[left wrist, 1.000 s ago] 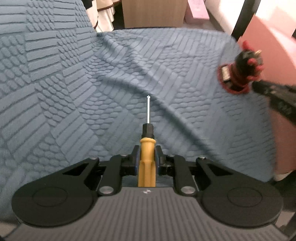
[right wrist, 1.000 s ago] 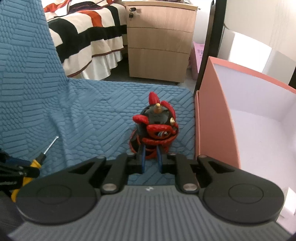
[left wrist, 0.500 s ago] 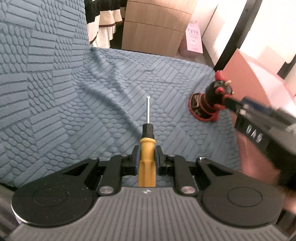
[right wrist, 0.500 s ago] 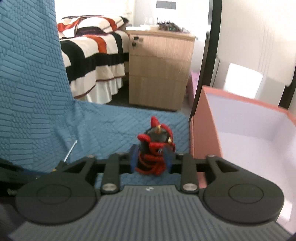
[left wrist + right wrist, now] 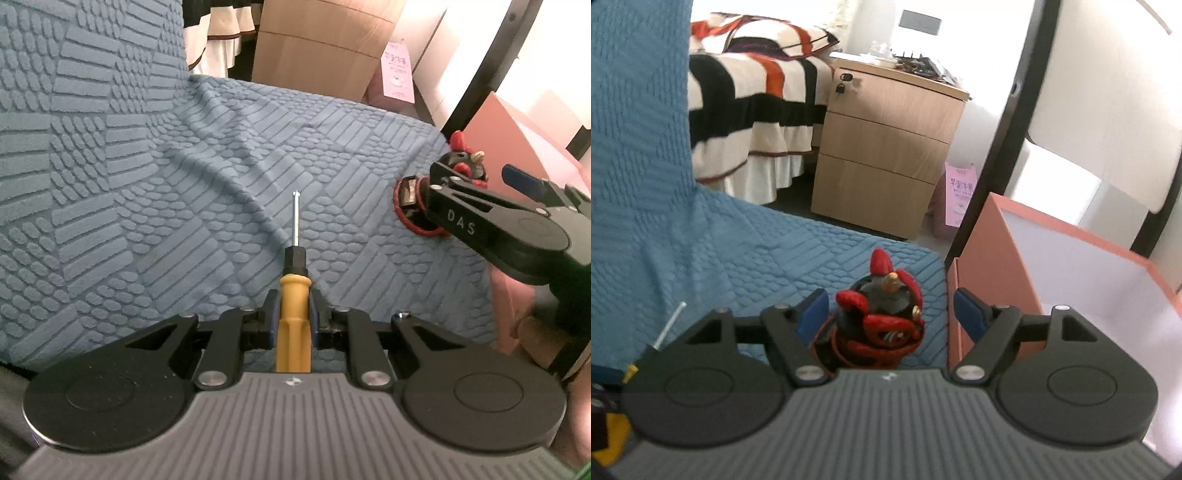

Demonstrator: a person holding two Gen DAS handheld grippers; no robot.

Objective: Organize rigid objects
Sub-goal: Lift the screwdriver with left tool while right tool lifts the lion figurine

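Blue-padded jaws of the right gripper stand spread, having just been opening, with a red-and-black figurine upright between them and neither pad pressing on it. The figurine rests on a textured blue cover, close to the cover's right edge and just beside a pink open-topped box with a white inside. From the left side, the same gripper reaches in from the right, its near finger crossing the front of the figurine. To its left, the left gripper pinches a screwdriver by its yellow handle, the thin metal shaft pointing forward over the cover. The two tools sit near each other but apart. Beyond the cover stand a wooden drawer cabinet and a bed with a striped spread.
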